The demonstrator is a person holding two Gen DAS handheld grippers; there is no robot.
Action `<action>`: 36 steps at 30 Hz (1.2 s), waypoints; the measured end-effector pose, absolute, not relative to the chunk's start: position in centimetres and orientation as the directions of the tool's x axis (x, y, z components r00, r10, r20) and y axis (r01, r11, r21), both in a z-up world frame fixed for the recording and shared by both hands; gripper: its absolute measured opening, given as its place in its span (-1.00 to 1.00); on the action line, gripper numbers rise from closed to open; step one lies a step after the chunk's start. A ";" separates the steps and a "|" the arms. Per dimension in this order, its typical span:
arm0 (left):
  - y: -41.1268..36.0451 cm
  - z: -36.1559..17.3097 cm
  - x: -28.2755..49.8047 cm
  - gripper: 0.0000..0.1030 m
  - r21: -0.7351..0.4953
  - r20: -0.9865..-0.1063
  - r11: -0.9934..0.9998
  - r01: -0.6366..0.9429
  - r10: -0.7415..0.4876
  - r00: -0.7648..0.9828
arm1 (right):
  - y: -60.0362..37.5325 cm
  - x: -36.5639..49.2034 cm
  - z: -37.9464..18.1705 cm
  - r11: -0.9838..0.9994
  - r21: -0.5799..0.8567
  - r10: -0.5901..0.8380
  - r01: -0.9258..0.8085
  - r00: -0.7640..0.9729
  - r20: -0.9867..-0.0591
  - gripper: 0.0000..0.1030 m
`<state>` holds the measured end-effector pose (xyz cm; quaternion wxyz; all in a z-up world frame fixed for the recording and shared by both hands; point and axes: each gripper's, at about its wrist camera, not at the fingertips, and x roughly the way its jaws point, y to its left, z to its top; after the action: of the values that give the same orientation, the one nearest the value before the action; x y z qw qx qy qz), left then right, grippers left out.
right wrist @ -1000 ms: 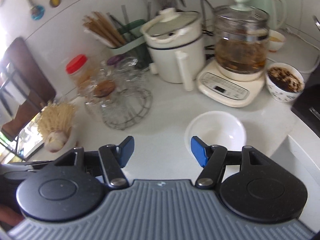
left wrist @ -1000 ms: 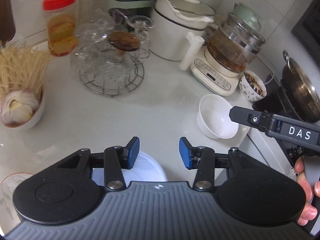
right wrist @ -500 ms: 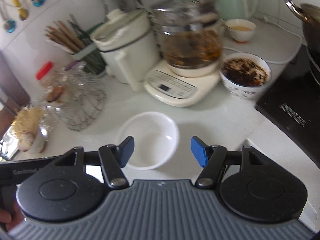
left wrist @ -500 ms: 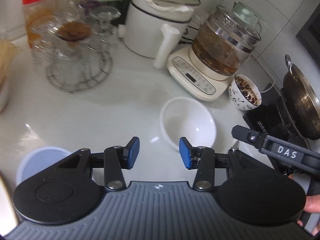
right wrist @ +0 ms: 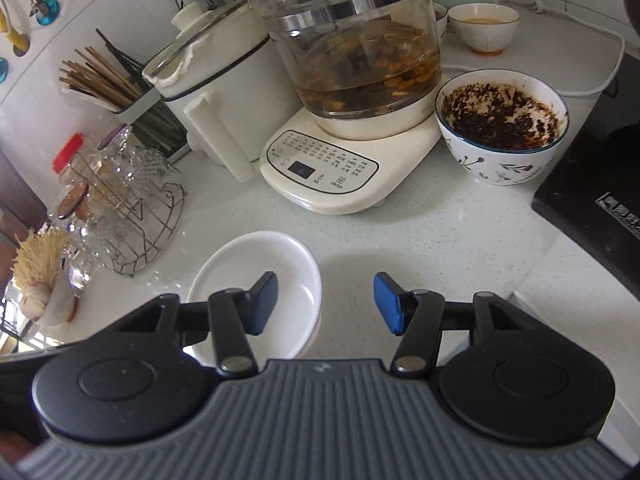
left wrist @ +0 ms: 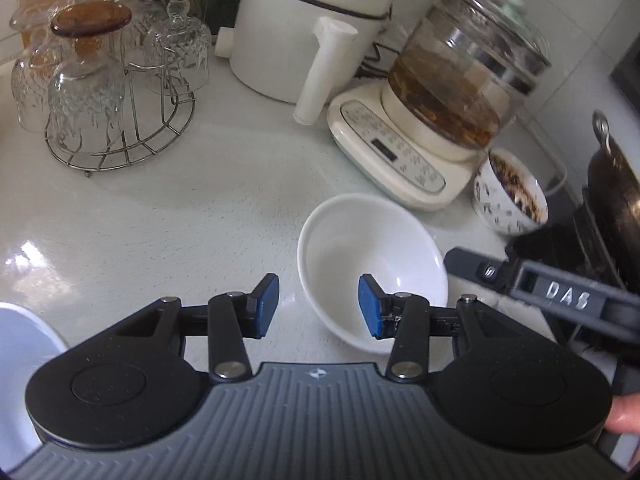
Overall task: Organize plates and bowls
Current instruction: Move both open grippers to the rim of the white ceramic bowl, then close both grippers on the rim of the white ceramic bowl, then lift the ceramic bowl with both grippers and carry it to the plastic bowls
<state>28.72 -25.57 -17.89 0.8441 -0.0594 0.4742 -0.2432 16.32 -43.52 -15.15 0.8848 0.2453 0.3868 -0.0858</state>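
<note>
Black claw (left wrist: 318, 306), blue pads, ribbed grey base

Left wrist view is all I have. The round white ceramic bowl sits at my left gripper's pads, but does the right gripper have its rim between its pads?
Observer: Yes. In the right wrist view the right gripper straddles the round white ceramic bowl. One blue pad is over the inside and the other is over the pale counter. The jaws are closing but not pressing on it.
Operator: Is anything hidden behind the flower-patterned bowl?
Observer: A small white cup of orange liquid stands behind the flower-patterned bowl.
</note>
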 end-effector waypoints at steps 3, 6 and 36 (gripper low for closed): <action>-25.8 -18.0 28.8 -0.04 -0.338 -0.756 0.878 0.339 -0.468 0.457 | -43.7 16.7 -16.2 0.859 0.384 0.049 0.340 0.691 -0.721 0.00; -26.1 -18.1 28.8 -0.04 -0.334 -0.751 0.881 0.336 -0.464 0.469 | -43.8 17.1 -17.2 0.853 0.398 0.062 0.337 0.693 -0.719 -0.03; -25.5 -19.4 29.2 -0.81 -0.386 -0.758 0.878 0.282 -0.476 0.446 | -43.4 18.3 -17.4 0.887 0.393 0.119 0.244 0.701 -0.703 -0.80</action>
<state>29.22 -25.49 -19.41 0.8442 -0.1019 0.4760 -0.2245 18.26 -43.41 -17.44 0.8917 0.2354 0.3850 -0.0351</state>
